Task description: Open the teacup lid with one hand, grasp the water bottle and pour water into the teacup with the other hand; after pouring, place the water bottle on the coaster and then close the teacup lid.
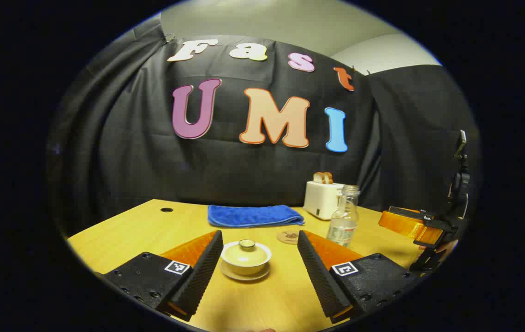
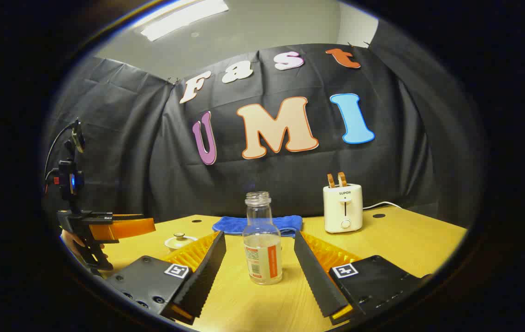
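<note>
Approach step: the left gripper (image 1: 259,263) frames the lidded teacup (image 1: 246,258) low centre, the right gripper (image 2: 259,263) frames the water bottle (image 2: 262,240), fingers of both released; next, close on the lid knob.

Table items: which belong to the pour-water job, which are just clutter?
Job: teacup with lid on; open water bottle; coaster; left gripper and right gripper, both open.
Clutter: blue towel; toaster holding toast.
</note>
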A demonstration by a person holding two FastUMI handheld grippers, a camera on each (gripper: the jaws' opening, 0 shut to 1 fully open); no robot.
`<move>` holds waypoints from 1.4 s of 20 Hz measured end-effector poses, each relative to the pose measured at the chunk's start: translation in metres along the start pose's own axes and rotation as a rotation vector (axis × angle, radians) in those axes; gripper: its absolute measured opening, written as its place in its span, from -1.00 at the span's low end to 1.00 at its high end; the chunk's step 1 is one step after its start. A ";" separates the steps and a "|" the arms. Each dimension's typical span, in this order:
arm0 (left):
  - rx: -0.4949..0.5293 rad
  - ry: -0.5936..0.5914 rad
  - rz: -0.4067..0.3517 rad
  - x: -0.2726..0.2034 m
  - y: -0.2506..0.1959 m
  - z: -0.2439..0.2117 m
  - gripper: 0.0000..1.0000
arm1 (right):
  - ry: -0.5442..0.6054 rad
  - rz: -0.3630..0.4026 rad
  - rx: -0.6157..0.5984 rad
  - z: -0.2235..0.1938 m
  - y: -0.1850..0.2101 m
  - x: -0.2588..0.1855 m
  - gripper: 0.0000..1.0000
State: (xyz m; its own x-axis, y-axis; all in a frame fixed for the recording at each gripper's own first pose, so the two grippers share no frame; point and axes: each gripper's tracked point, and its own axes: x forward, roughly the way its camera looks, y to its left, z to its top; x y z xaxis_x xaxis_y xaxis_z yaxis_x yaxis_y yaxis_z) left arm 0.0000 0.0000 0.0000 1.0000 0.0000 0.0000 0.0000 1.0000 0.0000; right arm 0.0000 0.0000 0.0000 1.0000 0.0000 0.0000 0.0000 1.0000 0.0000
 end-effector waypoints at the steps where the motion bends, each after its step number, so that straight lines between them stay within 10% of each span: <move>1: -0.004 0.011 0.016 0.000 0.008 -0.006 0.91 | 0.000 -0.002 -0.002 -0.002 0.004 0.003 0.94; 28: 0.089 0.011 0.039 0.006 0.017 -0.025 0.89 | 0.077 -0.067 -0.061 -0.037 0.010 0.010 0.92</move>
State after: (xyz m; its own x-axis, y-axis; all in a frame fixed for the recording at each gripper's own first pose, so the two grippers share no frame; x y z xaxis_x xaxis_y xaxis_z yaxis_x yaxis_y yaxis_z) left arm 0.0058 0.0166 -0.0249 0.9992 0.0394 -0.0088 -0.0385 0.9953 0.0891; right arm 0.0104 0.0104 -0.0366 0.9948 -0.0694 -0.0748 0.0647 0.9959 -0.0639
